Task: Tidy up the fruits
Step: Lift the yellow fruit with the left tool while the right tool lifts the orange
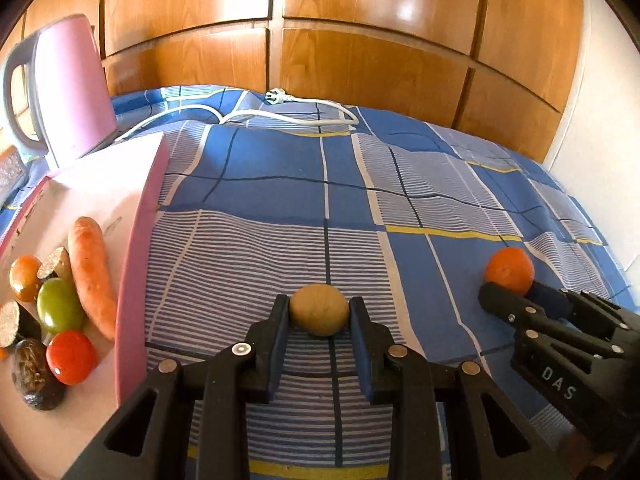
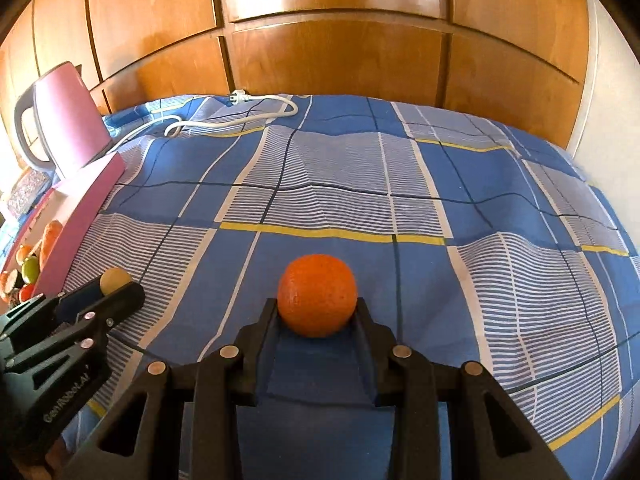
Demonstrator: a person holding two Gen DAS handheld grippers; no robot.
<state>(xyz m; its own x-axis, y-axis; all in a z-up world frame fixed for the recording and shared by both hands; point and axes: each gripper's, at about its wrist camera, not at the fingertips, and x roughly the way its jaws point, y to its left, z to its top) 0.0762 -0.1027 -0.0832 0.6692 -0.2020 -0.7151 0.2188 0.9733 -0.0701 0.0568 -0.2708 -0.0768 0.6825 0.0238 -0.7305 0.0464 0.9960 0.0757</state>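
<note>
My left gripper (image 1: pixel 319 312) is shut on a small tan round fruit (image 1: pixel 319 309), held above the blue checked bedspread (image 1: pixel 280 168). My right gripper (image 2: pixel 317 308) is shut on an orange (image 2: pixel 317 295); both also show in the other hand's view, the orange (image 1: pixel 511 269) at the right and the tan fruit (image 2: pixel 115 279) at the left. A pink box (image 1: pixel 140 248) stands at the left. It holds a carrot (image 1: pixel 90 268), a green tomato (image 1: pixel 59 309), a red tomato (image 1: pixel 71 357), a small orange fruit (image 1: pixel 25 278) and dark pieces.
A pink kettle (image 1: pixel 68 92) stands behind the box at the far left. Its white cable and plug (image 1: pixel 276 114) lie across the far side of the bed. Wooden wardrobe doors (image 1: pixel 360 40) close off the back.
</note>
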